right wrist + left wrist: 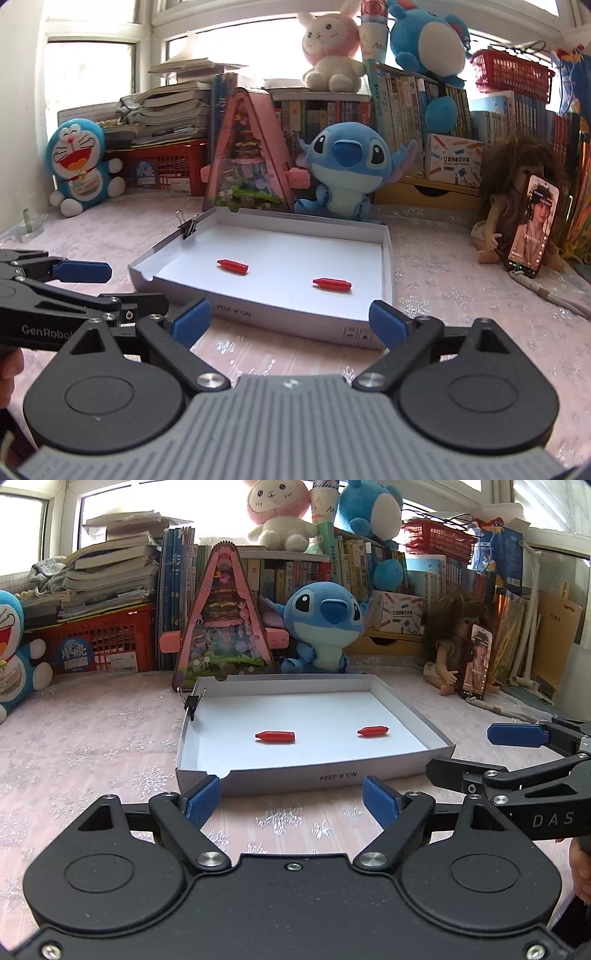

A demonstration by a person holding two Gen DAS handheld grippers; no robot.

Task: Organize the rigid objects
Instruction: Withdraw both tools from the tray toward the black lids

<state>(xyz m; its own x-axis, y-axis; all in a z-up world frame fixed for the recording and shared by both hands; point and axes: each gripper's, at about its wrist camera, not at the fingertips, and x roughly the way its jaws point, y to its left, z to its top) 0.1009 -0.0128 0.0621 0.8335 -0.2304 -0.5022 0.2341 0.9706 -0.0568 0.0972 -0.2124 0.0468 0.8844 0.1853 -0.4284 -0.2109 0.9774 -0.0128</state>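
Observation:
A shallow white cardboard tray (277, 777) lies on the pink cloth in front of both grippers. Two small red cap-like pieces rest on its floor, apart from each other: one left of centre (275, 736) (232, 266), one to the right (373, 731) (332, 284). A black binder clip (192, 703) (188, 225) grips the tray's left wall. My left gripper (291, 795) stands open just short of the tray's front wall, nothing between its blue pads. My right gripper (291, 319) is also open wide and empty, at the front wall (258, 317).
Behind the tray stand a blue plush (321, 627) and a pink triangular toy house (223, 627). A doll with a phone (532, 225) leaning on it sits at the right, a white cable (546, 291) beside it. Books and red crates line the back.

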